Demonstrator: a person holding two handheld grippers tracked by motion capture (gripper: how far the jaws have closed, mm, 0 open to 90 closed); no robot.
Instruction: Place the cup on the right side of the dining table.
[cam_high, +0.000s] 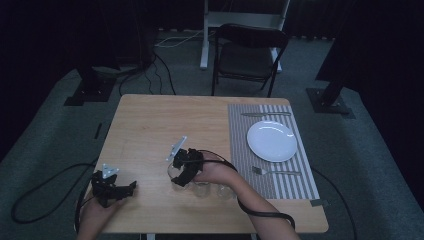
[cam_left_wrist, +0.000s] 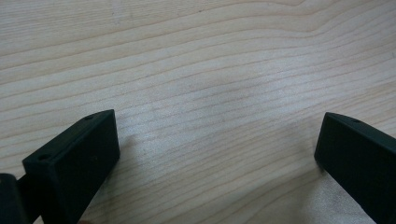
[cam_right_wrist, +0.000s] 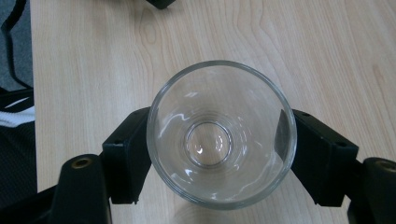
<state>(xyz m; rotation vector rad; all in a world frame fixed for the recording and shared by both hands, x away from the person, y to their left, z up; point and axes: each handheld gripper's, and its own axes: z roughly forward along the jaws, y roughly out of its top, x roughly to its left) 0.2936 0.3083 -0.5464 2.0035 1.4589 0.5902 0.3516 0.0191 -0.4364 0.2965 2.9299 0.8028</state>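
The right tongs (cam_right_wrist: 219, 154) are sitting around a clear glass (cam_right_wrist: 221, 133), one black jaw pressing each side of its wall, so they are clamped on it; the right gripper view is looking straight down into the glass, showing its round rim and thick base with the pale wood of the counter (cam_right_wrist: 93, 70) beneath. In the high view the right tongs (cam_high: 184, 175) are standing near the front middle of the counter (cam_high: 150, 125), where the glass (cam_high: 178, 180) is the leftmost in a short row, with two more glasses (cam_high: 212, 190) lying just beside it to the right under the person's right hand (cam_high: 215, 172). The left tongs (cam_left_wrist: 219, 154) are hanging with their jaws wide apart over bare wood, nothing between them, and in the high view the left tongs (cam_high: 120, 192) are resting near the front left corner, well apart from the glasses, held by the left hand (cam_high: 95, 215). On the right half of the counter a striped placemat (cam_high: 240, 145) is carrying a white plate (cam_high: 272, 141), with a knife (cam_high: 265, 114) lying beyond the plate and a fork (cam_high: 275, 172) lying on its near side. A black folding chair (cam_high: 248, 57) is standing on the floor beyond the counter.
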